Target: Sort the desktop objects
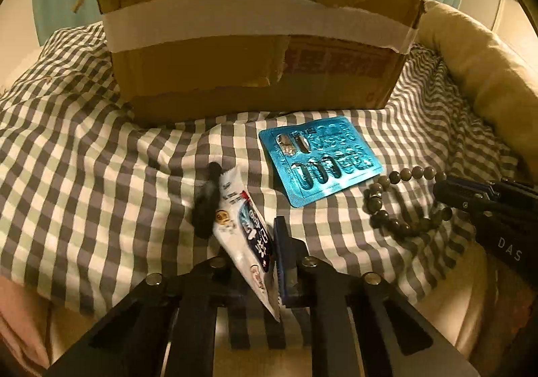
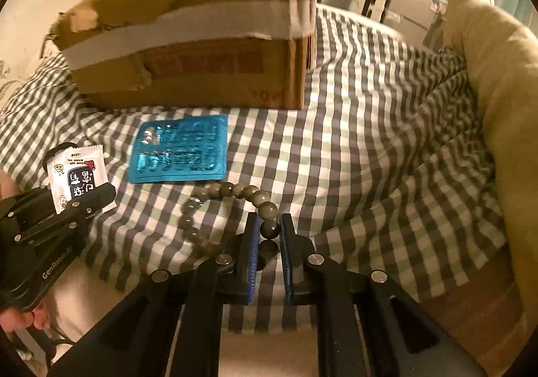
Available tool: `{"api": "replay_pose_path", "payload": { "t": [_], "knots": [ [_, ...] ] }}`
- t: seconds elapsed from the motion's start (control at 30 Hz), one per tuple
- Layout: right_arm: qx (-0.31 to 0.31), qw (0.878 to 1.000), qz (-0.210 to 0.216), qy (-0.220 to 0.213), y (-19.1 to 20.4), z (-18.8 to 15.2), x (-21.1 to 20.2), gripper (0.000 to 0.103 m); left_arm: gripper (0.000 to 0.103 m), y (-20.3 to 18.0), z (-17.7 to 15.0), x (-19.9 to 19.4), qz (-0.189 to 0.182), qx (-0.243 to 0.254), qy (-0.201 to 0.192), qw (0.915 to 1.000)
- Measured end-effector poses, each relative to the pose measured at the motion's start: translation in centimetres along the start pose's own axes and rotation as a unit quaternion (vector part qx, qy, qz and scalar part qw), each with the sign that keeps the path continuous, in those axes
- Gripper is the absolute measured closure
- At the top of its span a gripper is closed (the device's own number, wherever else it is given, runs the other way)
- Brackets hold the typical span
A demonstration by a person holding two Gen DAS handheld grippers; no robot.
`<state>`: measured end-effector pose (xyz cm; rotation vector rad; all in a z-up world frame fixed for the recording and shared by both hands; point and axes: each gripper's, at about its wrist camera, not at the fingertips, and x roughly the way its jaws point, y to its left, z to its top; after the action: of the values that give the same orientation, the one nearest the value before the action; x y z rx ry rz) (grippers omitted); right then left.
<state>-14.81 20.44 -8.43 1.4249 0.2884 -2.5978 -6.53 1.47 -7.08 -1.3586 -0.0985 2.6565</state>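
Currently you're pinching both pickups on the checked cloth.
Left gripper clamps the white sachet; right gripper, marked "DAS", clamps the bead bracelet; left body reads "GenRobot".

My right gripper pinches a grey bead bracelet on the checked cloth. My left gripper clamps a white sachet beside a blue blister pack and cardboard box.
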Motion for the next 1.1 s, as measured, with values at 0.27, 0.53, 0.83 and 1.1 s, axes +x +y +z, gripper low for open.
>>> {"api": "replay_pose_path", "payload": {
  "t": [0.27, 0.53, 0.83, 1.1],
  "knots": [
    [0.002, 1.000, 0.006, -0.027, 0.2, 0.0, -1.8, 0.092, 0.093, 0.1, 0.3, -2.8, -0.018, 0.000, -0.025, 0.9995],
    [0.028, 0.999, 0.013, -0.036, -0.6, -0.5, -3.2, 0.092, 0.093, -0.1, 0.6, -4.7, -0.043, -0.005, -0.044, 0.9981],
    [0.032, 0.998, 0.014, -0.046, -0.6, -0.8, -4.6, 0.092, 0.093, 0.0, 1.2, -5.3, -0.065, -0.015, -0.048, 0.9967],
    [0.043, 0.998, 0.027, -0.035, -0.9, -1.1, -3.7, 0.092, 0.026, 0.7, 0.4, -1.8, -0.049, -0.046, 0.011, 0.9976]
  ]
}}
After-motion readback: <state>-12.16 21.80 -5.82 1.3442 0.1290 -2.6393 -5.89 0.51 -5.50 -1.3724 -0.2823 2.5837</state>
